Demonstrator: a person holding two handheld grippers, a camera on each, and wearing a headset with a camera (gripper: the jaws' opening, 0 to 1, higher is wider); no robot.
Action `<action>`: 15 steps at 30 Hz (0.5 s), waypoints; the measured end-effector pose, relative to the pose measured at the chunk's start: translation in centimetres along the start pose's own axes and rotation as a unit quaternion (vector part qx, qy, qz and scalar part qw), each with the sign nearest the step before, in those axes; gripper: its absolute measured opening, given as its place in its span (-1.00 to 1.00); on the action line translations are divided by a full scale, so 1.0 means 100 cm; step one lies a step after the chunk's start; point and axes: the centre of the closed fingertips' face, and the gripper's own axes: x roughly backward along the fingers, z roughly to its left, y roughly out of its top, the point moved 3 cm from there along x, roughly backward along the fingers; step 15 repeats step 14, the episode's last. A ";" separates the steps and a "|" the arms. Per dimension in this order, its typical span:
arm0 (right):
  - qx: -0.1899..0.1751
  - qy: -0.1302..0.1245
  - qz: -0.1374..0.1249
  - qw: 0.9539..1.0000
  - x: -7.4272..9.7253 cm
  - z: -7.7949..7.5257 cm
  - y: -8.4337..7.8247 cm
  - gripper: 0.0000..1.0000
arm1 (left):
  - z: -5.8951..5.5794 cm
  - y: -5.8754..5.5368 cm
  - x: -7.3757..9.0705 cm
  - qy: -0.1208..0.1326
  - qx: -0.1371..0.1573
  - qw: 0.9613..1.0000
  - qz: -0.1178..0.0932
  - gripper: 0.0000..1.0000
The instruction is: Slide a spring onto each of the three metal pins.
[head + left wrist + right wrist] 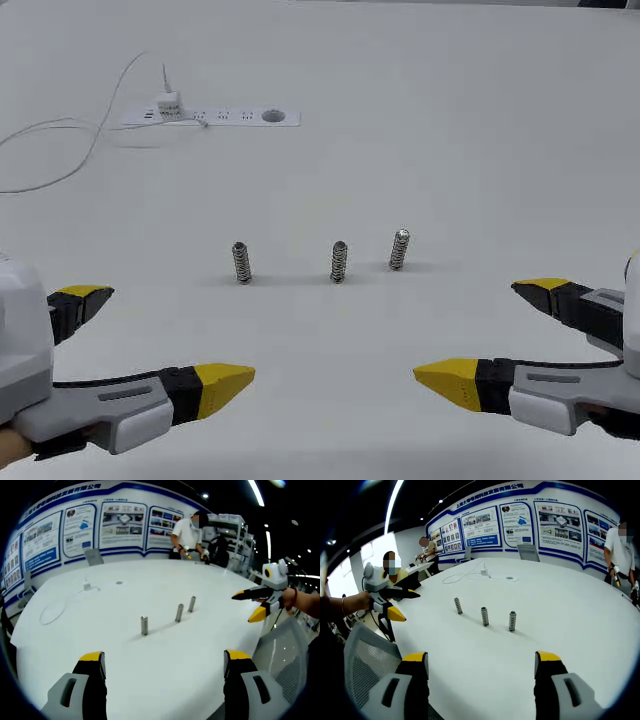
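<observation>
Steel springs appear already seated on all three pins, mid-row on the counter. Left claw and right claw hover near, jaws apart, empty. Next move: verify seating only.

Cut off at the near left edge, left gripper body; at the near right edge, right gripper body; white cable lost past the left edge; pins hidden inside springs; far wall posters unreadably small.
</observation>
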 end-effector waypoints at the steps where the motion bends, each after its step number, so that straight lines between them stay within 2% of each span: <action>1: 0.001 0.000 0.001 1.000 0.000 0.000 0.000 0.77 | 0.000 0.000 0.000 0.001 0.000 1.000 -0.001 1.00; 15: -0.001 0.000 -0.003 1.000 0.002 0.001 -0.001 0.76 | 0.002 0.004 0.001 0.003 -0.001 1.000 -0.004 0.98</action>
